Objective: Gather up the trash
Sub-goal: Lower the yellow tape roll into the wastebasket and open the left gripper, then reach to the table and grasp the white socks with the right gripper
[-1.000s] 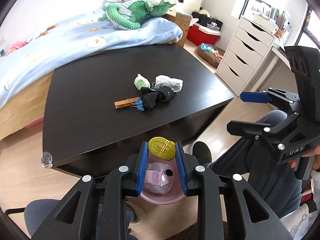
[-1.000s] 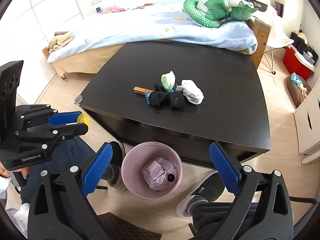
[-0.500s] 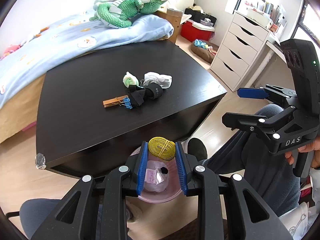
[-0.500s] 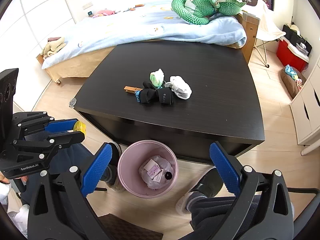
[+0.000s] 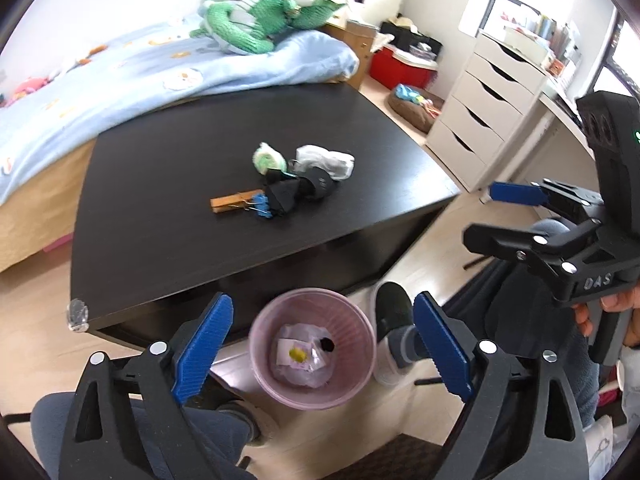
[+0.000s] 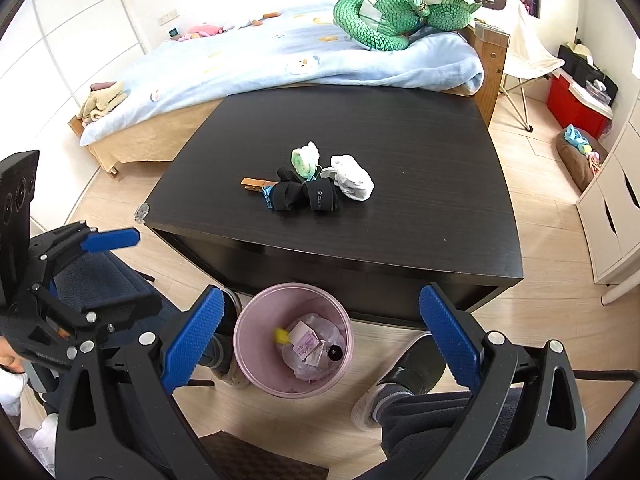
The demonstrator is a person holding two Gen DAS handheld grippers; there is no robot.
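Note:
A pink trash bin stands on the floor at the table's near edge, holding crumpled paper and a small black item. A yellow roll lies inside it. My left gripper is open and empty above the bin. My right gripper is open and empty, also above the bin. On the black table lie a white wad, a green-white wad, black socks, a wooden clothespin and a blue clip.
A bed with a blue blanket and a green plush dragon stands behind the table. A white drawer unit is at the right. The person's shoes and knees are beside the bin.
My left gripper has opened and let go of the yellow roll, which has dropped into the pink bin. The right gripper has stayed open.

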